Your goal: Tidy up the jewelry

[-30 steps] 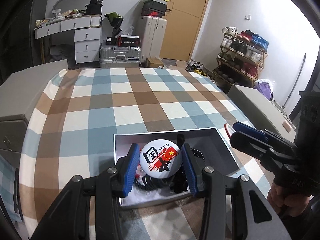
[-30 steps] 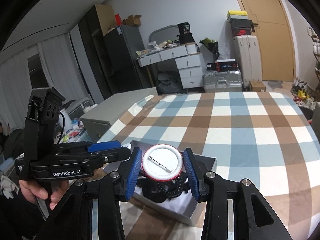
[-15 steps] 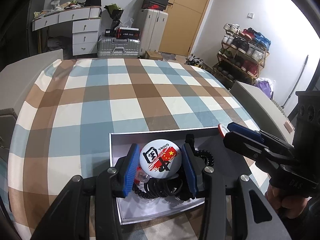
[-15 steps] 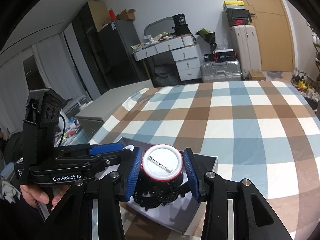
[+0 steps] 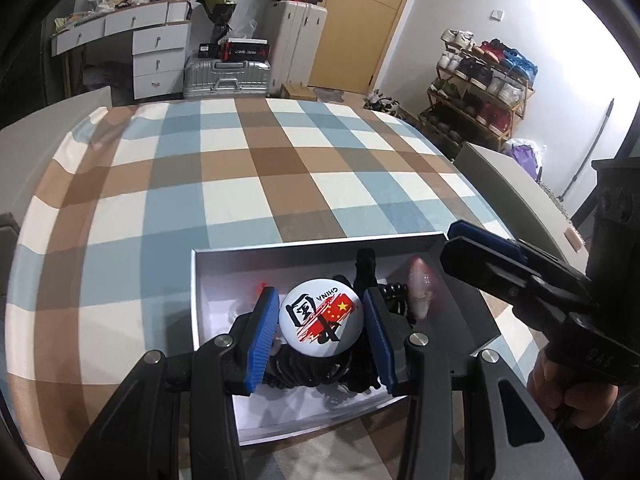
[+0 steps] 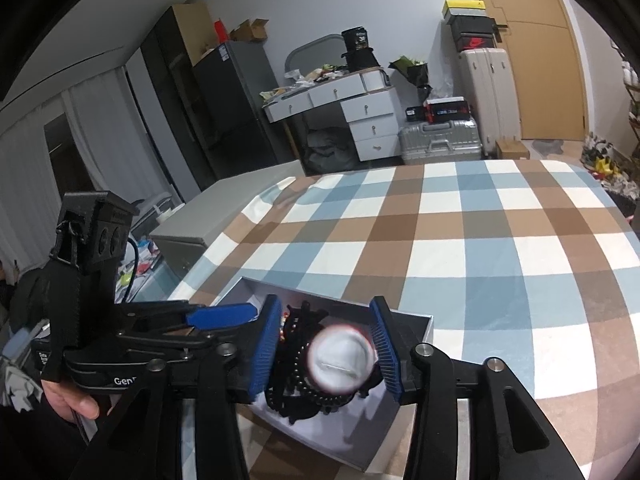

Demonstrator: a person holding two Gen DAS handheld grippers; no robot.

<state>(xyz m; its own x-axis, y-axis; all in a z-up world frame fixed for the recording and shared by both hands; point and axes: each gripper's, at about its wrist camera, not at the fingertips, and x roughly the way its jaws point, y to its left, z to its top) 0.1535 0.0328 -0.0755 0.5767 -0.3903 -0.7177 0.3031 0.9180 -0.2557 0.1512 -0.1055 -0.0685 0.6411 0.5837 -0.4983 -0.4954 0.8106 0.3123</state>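
The left gripper (image 5: 320, 330) is clamping its blue pads on a white round badge (image 5: 321, 319) printed with "CHINA", a red flag and black brushwork, holding it face up just above the near part of a shallow grey box (image 5: 460, 320) that is sitting on the checked desk (image 5: 248, 184). The right gripper (image 6: 326, 350) is standing with its blue pads spread apart, gripping nothing; a second badge (image 6: 342, 362), red-rimmed and showing its white back with a pin, is appearing blurred between the pads, nearer the right pad, though whether it is touching that pad is not clear. In the left wrist view this same badge (image 5: 418, 290) is showing as a pale red-edged blur over the right part of the box, just left of the right gripper (image 5: 472, 248). Beneath both badges a tangle of black bead strings (image 6: 296, 368) is lying on the box floor. Further off, the blue, brown and white cloth is stretching bare to the desk's far edge. Beyond it, a silver suitcase (image 5: 226, 76) is lying on the floor beside a white drawer unit (image 5: 156, 52), and a shoe rack (image 5: 480, 88) is standing at the far right.
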